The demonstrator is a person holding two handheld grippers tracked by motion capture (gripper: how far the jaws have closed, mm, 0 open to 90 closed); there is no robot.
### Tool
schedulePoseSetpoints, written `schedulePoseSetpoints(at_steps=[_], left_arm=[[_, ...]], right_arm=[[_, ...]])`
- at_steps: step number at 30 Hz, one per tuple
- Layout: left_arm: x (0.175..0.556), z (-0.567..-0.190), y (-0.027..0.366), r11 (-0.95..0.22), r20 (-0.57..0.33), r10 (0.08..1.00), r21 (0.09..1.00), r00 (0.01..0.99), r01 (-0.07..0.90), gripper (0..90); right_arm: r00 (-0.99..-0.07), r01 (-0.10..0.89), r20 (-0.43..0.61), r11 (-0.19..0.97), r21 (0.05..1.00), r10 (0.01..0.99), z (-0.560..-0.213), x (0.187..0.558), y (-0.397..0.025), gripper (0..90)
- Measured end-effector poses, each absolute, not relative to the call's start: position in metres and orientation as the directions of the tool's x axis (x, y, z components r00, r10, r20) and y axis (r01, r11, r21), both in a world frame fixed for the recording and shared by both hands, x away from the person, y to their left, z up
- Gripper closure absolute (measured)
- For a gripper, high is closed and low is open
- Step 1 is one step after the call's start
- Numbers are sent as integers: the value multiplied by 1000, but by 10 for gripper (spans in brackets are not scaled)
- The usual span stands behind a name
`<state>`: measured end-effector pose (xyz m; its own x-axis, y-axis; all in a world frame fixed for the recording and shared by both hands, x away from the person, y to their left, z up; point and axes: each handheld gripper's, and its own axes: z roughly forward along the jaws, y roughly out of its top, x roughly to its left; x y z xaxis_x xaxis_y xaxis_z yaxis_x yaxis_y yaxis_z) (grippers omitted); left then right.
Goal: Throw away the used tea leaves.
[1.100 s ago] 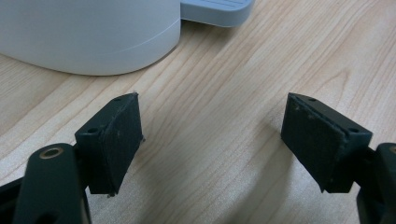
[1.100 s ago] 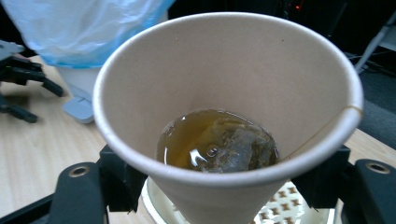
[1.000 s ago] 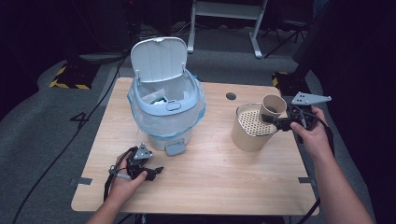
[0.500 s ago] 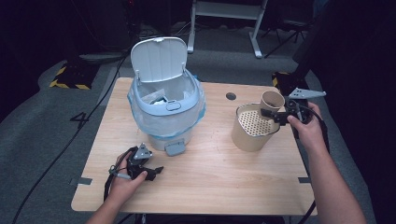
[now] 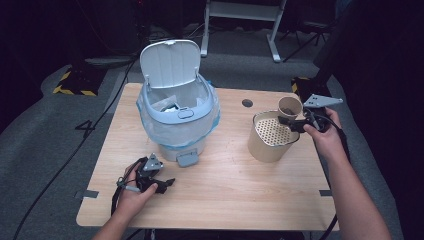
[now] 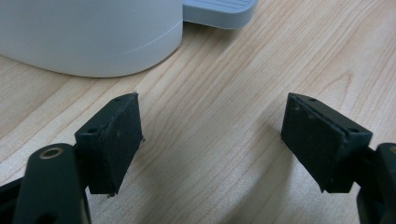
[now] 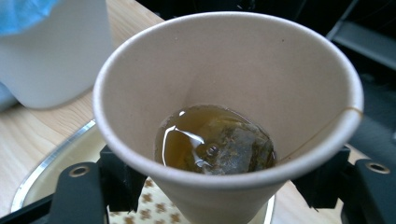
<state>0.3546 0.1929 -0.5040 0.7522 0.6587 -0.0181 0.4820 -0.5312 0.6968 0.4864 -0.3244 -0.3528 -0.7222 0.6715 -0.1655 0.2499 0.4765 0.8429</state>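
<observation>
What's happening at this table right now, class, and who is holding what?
A person works at a wooden table with a gripper in each hand. The right gripper is shut on a paper cup holding brown tea and a tea bag, and holds it at the rim of a beige container with a perforated strainer insert. The left gripper rests open near the foot of a white pedal bin, whose lid stands open. Nothing has been poured yet, as far as can be seen.

Wooden table (image 5: 240, 200): bin (image 5: 177, 125), strainer pot (image 5: 267, 142).
</observation>
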Motion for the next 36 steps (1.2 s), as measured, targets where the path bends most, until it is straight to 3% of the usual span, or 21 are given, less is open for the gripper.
schedulePoseSetpoints(at_steps=[7,12,16,17,21,26,31,36], left_arm=[[355,-504,193,-531,-17,659,697,752,482,207],[355,-504,193,-532,-17,659,697,752,482,207],[355,-504,193,-531,-18,659,697,752,482,207],[355,-504,193,-532,-17,659,697,752,482,207],[355,-504,193,-532,-17,659,697,752,482,207],[355,-504,193,-531,-17,659,697,752,482,207],[355,-504,193,-531,-18,659,697,752,482,207],[355,-504,193,-531,-17,659,697,752,482,207]], right_arm=[[-678,135,-415,658,741,606,-348,477,-320,304],[-594,46,-642,817,575,484,-343,467,-310,304],[-540,11,-741,884,468,399,-339,462,-306,304],[-485,-24,-826,940,342,288,-337,459,-302,304],[-389,-48,-917,992,113,86,-338,453,-295,304],[-243,-45,-941,972,-230,-234,-349,449,-286,304],[-155,-33,-899,911,-411,-411,-354,448,-282,305],[-75,-27,-845,848,-530,-530,-353,446,-280,304]])
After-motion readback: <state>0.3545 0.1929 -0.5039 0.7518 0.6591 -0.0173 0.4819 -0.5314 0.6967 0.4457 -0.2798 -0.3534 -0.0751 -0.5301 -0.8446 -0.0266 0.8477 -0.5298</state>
